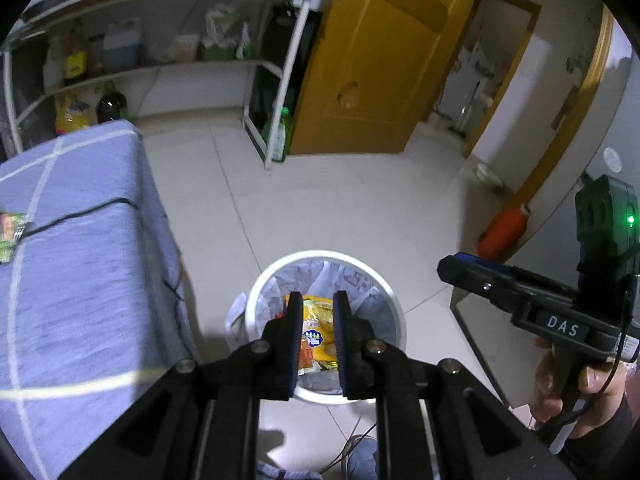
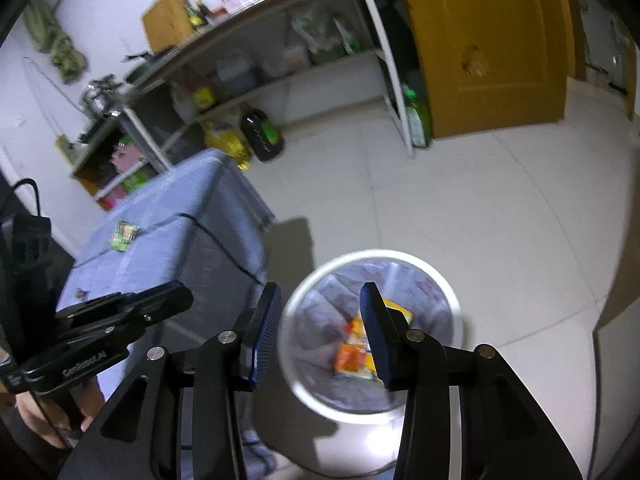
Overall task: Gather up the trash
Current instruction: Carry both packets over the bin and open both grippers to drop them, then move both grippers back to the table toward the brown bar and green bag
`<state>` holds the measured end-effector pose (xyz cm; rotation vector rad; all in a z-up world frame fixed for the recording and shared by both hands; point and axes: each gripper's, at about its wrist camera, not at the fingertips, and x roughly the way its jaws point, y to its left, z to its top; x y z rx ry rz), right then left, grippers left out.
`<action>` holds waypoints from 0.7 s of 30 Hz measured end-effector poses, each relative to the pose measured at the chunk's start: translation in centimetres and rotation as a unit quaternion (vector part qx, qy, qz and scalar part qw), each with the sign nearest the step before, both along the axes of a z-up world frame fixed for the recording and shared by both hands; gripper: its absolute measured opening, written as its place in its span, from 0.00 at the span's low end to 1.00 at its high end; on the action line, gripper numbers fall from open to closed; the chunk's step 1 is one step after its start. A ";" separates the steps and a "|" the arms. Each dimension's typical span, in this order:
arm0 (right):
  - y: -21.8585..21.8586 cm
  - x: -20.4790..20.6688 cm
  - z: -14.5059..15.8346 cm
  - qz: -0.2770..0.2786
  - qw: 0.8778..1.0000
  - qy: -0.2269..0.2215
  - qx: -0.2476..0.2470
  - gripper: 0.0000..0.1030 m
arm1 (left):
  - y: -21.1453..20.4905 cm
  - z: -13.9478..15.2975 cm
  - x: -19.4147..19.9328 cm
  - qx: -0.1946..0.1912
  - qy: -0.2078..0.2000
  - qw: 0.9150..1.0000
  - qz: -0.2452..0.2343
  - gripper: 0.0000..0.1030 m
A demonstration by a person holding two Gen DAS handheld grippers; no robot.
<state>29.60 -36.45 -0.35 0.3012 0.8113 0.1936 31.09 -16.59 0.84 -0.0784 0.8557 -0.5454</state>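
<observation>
Left gripper [image 1: 317, 312] and right gripper [image 2: 318, 306] hung parted and empty over wastebasket [image 1: 394, 308] holding yellow snack bags [image 1: 318, 334]. Next: likely green wrapper [image 2: 125, 235], far left on tablecloth [image 2: 168, 216].

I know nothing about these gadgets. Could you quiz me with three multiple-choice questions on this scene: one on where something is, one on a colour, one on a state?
1. Where is the yellow wrapper?
A. On the floor
B. In the bin
C. On the shelf

2. What colour is the cloth on the table?
A. Blue
B. Red
C. Black

3. How is the right gripper?
A. Shut on a wrapper
B. Open, holding nothing
C. Shut on the bin's rim

Answers: 1 B, it lies inside the lined bin. 2 A, blue with pale stripes. 3 B, its fingers stand apart over the bin.
</observation>
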 end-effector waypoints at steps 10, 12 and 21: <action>6.7 -5.5 4.1 0.096 0.993 -0.060 0.010 0.41 | 7.7 2.4 -6.0 -0.014 -0.036 0.998 0.050 0.15; 7.9 -6.1 4.5 0.116 0.991 -0.067 0.013 0.41 | 9.4 2.7 -6.9 -0.017 -0.043 0.997 0.061 0.15; 14.2 -7.6 6.3 0.195 0.975 -0.103 -0.008 0.41 | 16.7 3.6 -10.5 -0.014 -0.078 0.988 0.129 0.16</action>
